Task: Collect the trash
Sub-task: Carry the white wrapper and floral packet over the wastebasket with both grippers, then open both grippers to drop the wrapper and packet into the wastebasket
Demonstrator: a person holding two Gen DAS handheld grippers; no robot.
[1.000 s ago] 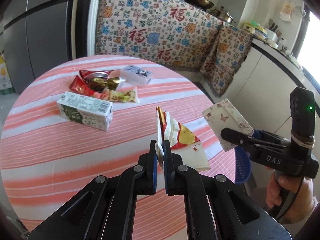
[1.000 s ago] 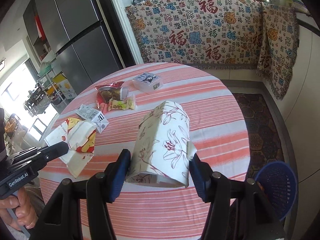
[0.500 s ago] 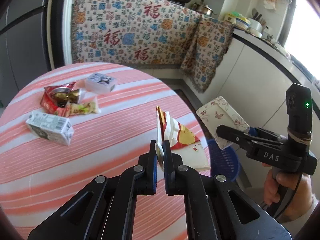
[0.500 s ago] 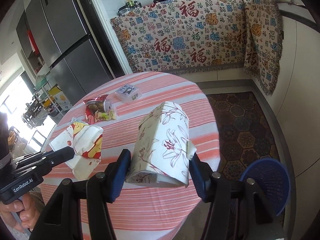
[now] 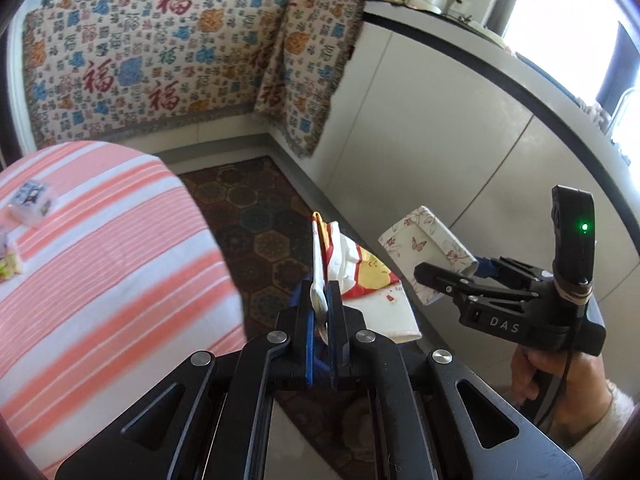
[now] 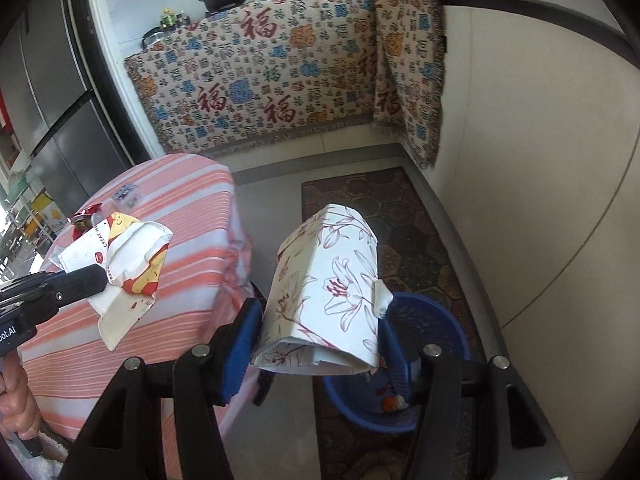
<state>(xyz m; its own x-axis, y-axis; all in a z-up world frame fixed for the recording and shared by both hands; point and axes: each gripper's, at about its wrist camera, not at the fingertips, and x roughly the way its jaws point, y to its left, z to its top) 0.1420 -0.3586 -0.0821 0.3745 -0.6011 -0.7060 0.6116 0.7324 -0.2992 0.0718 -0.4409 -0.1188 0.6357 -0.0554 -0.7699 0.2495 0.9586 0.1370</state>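
Note:
My left gripper is shut on a crumpled white, red and yellow wrapper, held in the air past the edge of the striped table. My right gripper is shut on a white flower-printed box, gripped across its width. Below and just behind that box, a blue plastic basket stands on the floor with a few scraps inside. In the right wrist view the left gripper and its wrapper hang at the left, over the table's edge.
Snack wrappers and a small white packet lie on the table. A dark patterned rug covers the floor under the basket. White cabinets rise close on the right, and a patterned cloth hangs at the back.
Both grippers have swung to the right, off the table and out over the floor, each still holding its item. The blue basket now lies directly under the right gripper.

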